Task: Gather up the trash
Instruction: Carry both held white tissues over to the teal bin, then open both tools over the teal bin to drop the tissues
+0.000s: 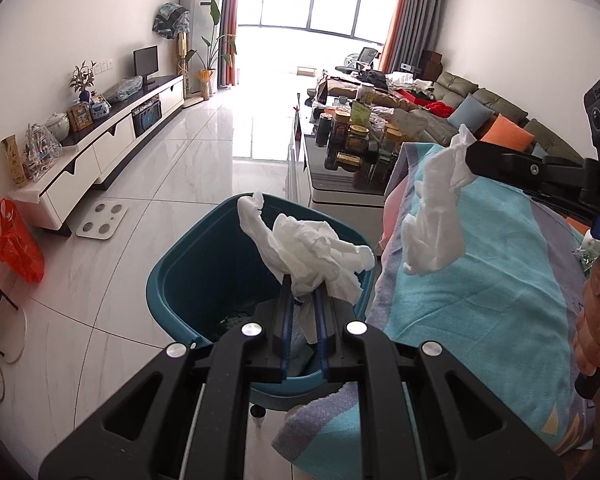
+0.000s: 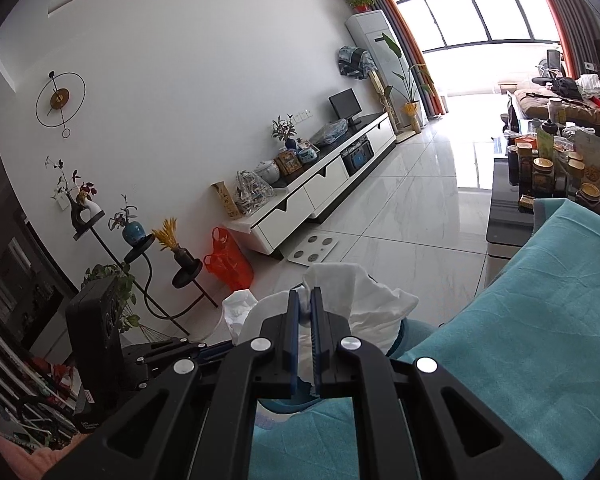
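Note:
My left gripper (image 1: 303, 294) is shut on a crumpled white tissue (image 1: 308, 250) and holds it right above the open teal trash bin (image 1: 188, 276) on the floor. My right gripper (image 2: 307, 300) is shut on a second white tissue (image 2: 374, 304). In the left wrist view the right gripper (image 1: 474, 156) comes in from the right and its tissue (image 1: 436, 216) hangs above the teal towel (image 1: 500, 264), right of the bin. The left gripper's body (image 2: 100, 340) shows at the lower left of the right wrist view, with its tissue (image 2: 240, 308) beside it.
The towel covers a surface beside the bin. A low table with jars (image 1: 352, 136) stands beyond it, a sofa (image 1: 480, 108) at the right. A white TV cabinet (image 1: 112, 140), a scale (image 1: 102, 220) and an orange plastic bag (image 1: 18, 248) are at the left on the tiled floor.

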A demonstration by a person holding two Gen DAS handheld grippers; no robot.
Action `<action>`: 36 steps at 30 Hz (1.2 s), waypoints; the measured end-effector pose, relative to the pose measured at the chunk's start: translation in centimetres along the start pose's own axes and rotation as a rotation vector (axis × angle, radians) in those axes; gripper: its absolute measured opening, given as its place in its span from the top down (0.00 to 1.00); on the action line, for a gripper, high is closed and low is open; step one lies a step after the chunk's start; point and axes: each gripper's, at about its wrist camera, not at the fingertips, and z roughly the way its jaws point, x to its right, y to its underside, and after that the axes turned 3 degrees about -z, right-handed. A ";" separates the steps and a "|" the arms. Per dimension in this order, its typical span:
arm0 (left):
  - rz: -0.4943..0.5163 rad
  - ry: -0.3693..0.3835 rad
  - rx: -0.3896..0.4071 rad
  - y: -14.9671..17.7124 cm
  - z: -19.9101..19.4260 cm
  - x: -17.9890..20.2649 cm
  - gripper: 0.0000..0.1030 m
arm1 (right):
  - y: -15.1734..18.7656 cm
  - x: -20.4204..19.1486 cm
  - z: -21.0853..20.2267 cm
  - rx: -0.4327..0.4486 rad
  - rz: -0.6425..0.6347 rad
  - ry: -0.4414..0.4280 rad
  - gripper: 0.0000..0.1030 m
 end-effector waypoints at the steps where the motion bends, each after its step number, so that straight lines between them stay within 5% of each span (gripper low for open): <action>1: -0.002 -0.004 -0.006 0.0 0.3 -0.1 0.90 | 0.0 0.0 0.6 -0.009 -0.002 0.004 0.95; 23: -0.036 -0.068 -0.119 1.0 6.0 -2.2 0.86 | 0.8 1.5 10.3 -0.238 0.045 0.066 0.91; 33: -0.043 -0.069 -0.051 1.0 3.9 -1.8 0.75 | 1.2 2.3 9.0 -0.240 0.061 0.082 0.82; 36: -0.027 -0.048 0.001 0.9 1.8 -0.5 0.64 | 1.4 2.4 7.0 -0.210 0.059 0.082 0.80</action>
